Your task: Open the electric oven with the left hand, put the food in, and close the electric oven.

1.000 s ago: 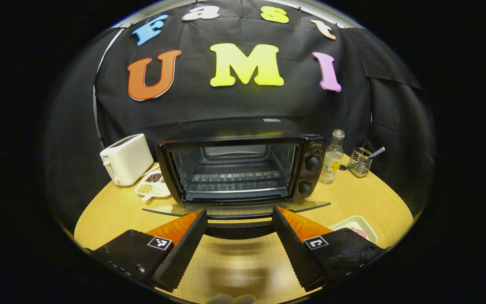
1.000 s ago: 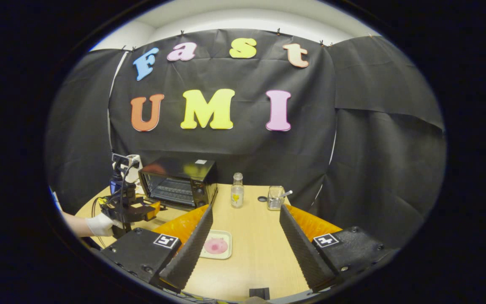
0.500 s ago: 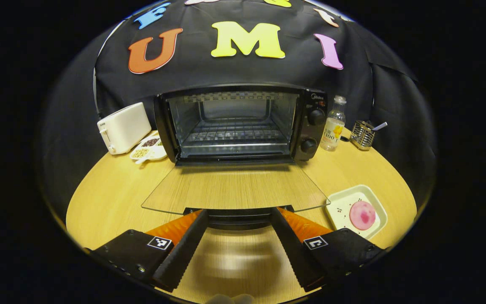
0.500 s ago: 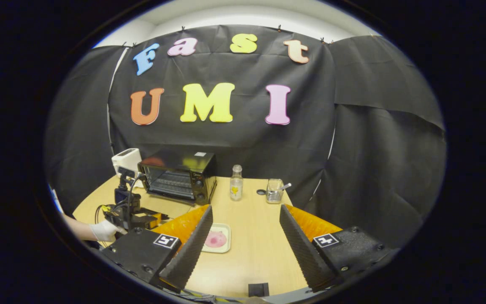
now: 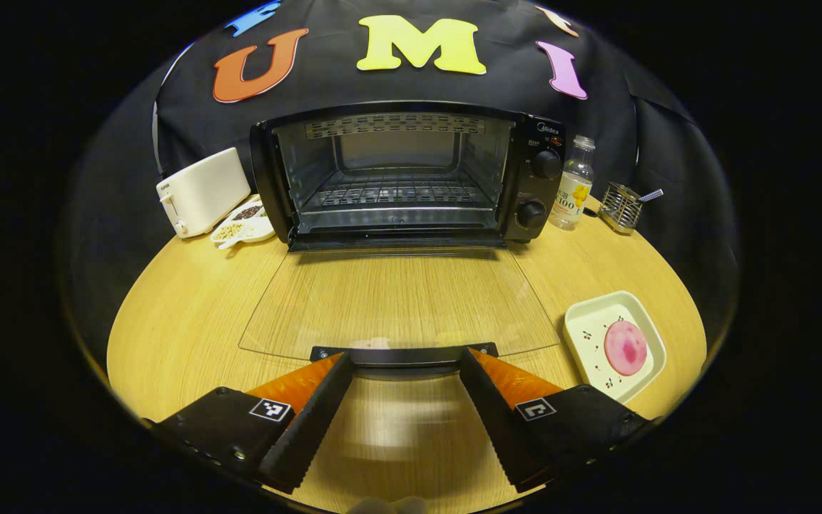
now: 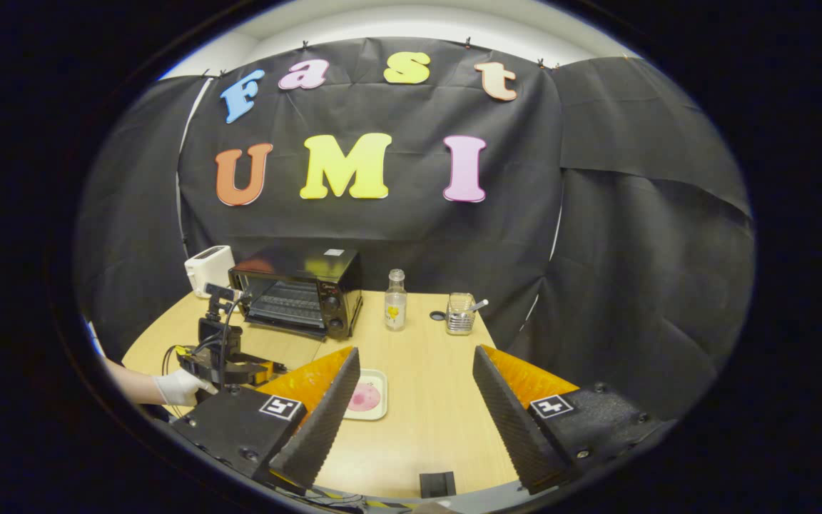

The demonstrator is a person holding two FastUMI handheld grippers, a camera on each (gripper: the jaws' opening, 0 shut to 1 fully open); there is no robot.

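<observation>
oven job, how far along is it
Done: the oven is open, its glass door lying flat over the table. In hand: the left gripper is open at the door's handle, fingers either side, not clamped. Left: the pink food sits on its tray on the table; the right gripper is open and holds nothing. Loading and closing remain.

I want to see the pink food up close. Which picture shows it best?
The left gripper view. There the pink food lies big and whole on its white tray, right of the open oven door. In the right gripper view the food is small, partly hidden behind a finger.
</observation>
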